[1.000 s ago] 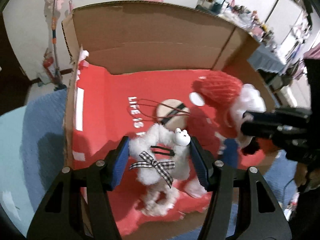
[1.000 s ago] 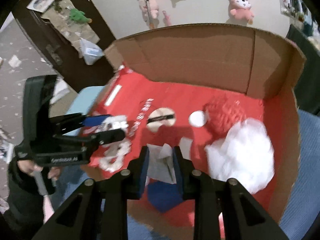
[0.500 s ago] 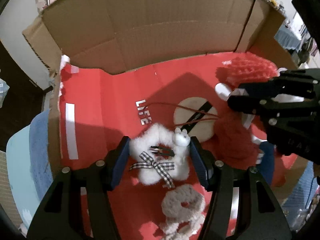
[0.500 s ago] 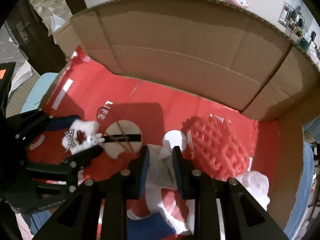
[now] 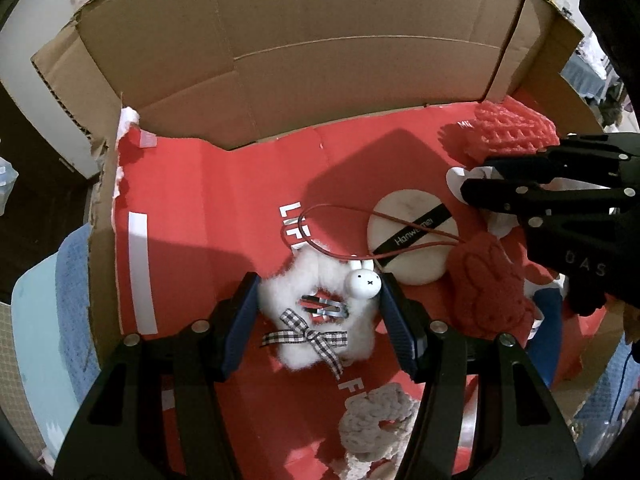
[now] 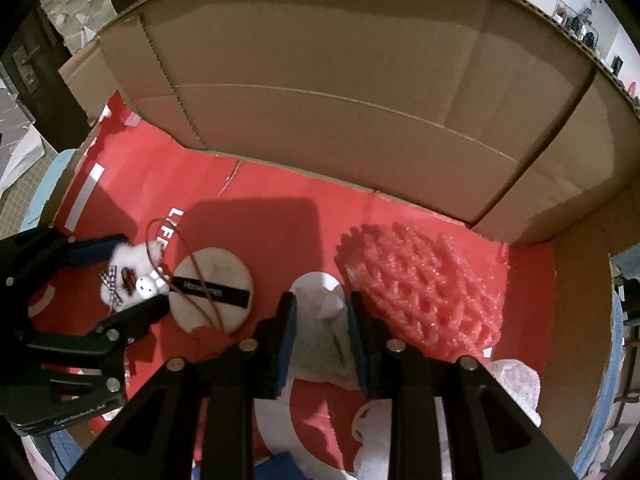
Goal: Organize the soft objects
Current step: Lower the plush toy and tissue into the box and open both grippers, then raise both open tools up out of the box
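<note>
A cardboard box [image 5: 320, 60] lined in red holds the soft things. My left gripper [image 5: 318, 280] is shut on a fluffy white ornament [image 5: 280, 296] with a bunny head and a checked bow, low over the red floor. A thin red cord [image 5: 320, 216] loops away from it. In the right wrist view my right gripper [image 6: 320, 300] points down beside a red foam net [image 6: 420, 288]. Its jaws are opening, with a white cloth piece [image 6: 320, 336] between the pads, still touching them. The left gripper [image 6: 138, 272] shows at the left there.
A round powder puff [image 5: 408, 236] with a black band lies mid-floor. A red knitted piece [image 5: 484, 284], a cream braided scrunchie [image 5: 376, 428] and a blue cloth [image 5: 548, 320] lie nearby. White fluff [image 6: 512, 380] sits at the near right. Tall box walls stand behind.
Both grippers came down into the box, closer to the red floor. The left still holds the fluffy ornament. The right gripper's jaws stand a little wider around the white cloth.
</note>
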`<state>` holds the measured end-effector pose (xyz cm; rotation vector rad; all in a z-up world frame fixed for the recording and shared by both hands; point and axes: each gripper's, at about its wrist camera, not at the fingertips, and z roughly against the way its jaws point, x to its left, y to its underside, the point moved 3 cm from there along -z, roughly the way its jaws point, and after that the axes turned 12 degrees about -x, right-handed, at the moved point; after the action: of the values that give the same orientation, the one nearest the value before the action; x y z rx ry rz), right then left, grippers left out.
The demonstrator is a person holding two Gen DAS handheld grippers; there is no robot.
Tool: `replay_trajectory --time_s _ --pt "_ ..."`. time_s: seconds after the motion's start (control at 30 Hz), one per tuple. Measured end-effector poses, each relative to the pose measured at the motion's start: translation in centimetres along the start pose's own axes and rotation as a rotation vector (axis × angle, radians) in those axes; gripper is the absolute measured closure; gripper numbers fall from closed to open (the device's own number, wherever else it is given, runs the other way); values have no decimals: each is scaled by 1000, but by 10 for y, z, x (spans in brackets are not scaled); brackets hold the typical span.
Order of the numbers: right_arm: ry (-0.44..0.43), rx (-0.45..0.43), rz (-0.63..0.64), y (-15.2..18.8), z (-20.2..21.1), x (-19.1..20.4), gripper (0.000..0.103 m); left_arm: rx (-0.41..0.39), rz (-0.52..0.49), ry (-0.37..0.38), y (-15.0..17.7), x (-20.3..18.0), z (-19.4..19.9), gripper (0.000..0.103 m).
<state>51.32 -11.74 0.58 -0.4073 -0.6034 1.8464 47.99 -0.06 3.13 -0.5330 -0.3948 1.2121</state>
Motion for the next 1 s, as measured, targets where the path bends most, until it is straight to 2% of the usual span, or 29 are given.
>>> replay_trajectory --time_s 0.03,0.1,0.2,0.33,0.4,0.5,0.6,0.67,0.8,0.9,1.0 --pt "-2 0 -1 1 1 2 71 -1 8 3 1 1 1 44" --pt "-11 -1 -6 1 1 3 53 -6 21 10 0 3 3 43" --pt "-7 -20 5 1 5 13 40 -25 42 34 0 10 9 38" --pt "-14 -45 -12 -2 17 16 37 -53 53 42 -2 11 22 35" --pt "-25 -62 -26 -3 25 18 31 -66 52 44 -2 11 30 35" --pt "-26 -89 -31 -6 41 10 27 -85 57 25 -1 12 43 28" --pt "-26 -123 -48 -3 64 8 23 -135 77 26 0 12 64 25" --pt "-13 -154 -52 0 78 6 16 -164 99 35 4 11 79 24" --pt "30 -227 -27 4 103 -1 7 -239 116 46 9 3 108 22" --pt "51 -295 -23 19 129 -5 1 -329 141 53 13 -3 135 13" --pt "78 -371 -15 34 151 -3 0 -423 139 42 22 -12 157 11"
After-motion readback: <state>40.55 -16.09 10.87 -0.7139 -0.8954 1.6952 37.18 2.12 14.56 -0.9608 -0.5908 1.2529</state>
